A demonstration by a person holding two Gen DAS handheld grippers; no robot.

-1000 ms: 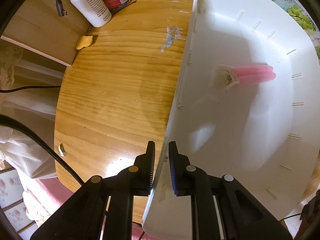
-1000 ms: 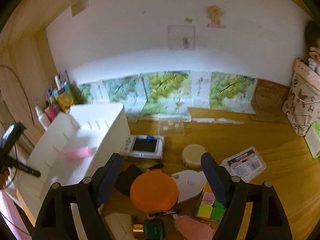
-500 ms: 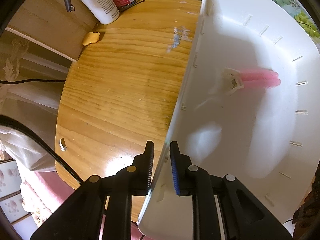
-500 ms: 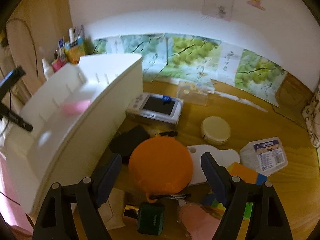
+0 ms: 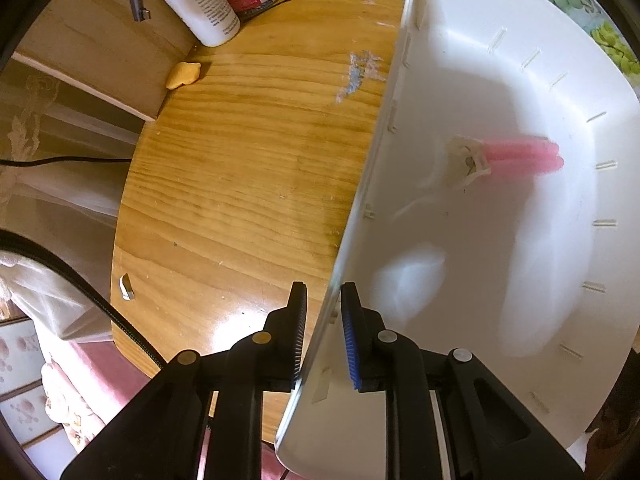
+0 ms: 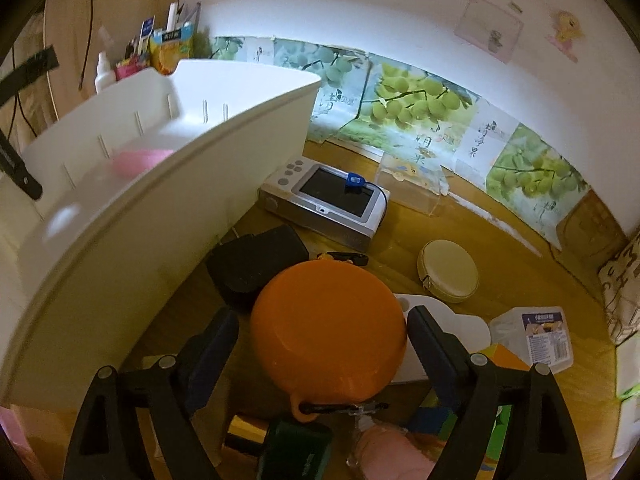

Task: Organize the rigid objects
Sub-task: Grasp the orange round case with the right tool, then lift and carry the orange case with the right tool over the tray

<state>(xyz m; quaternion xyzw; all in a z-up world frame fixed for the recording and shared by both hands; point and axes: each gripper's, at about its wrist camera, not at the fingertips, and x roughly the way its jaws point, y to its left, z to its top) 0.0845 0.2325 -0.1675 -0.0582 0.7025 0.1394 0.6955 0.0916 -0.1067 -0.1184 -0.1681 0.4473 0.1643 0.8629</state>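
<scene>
We hold the white bin (image 5: 500,240) by its near wall with our left gripper (image 5: 323,320), the jaws narrow and straddling the thin rim, though we cannot tell whether the pads actually press it. A pink item (image 5: 520,156) already lies inside the bin, toward its far wall. Just beside the bin, on the tabletop (image 5: 248,168), sits the orange bowl (image 6: 328,332), upside down. Our right gripper (image 6: 322,332) hangs over it, the jaws wide and opening, one finger on each side of the bowl and neither pad touching it.

To do this step well, we judge we should sink the right gripper until the pads meet the bowl's widest part, keep it centred so both sides touch together, and close firmly, since the smooth rounded wall could slip. The black case (image 6: 256,264) touching the bowl on the bin's side could catch the finger nearest it. We should keep the bin steady for the drop.
</scene>
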